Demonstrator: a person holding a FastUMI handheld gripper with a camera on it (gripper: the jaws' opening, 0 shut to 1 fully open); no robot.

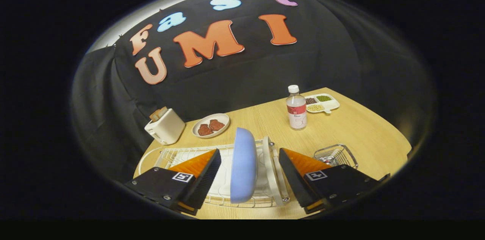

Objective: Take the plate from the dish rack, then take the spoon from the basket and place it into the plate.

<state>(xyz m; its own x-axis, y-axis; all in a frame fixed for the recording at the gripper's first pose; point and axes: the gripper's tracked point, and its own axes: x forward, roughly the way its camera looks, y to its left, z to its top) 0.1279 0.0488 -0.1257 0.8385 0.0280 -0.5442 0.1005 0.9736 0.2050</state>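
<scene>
Claw (pixel 250 164) hangs open astride the blue plate (pixel 243 164) upright in the dish rack (pixel 166 155); basket (pixel 335 155), bottle (pixel 296 108), toaster (pixel 165 126) around.

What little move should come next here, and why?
Probably close the hand-held gripper on the blue plate. It stands on edge in the dish rack between the open fingers, neither pressing it yet, with a white plate just beside it.
</scene>
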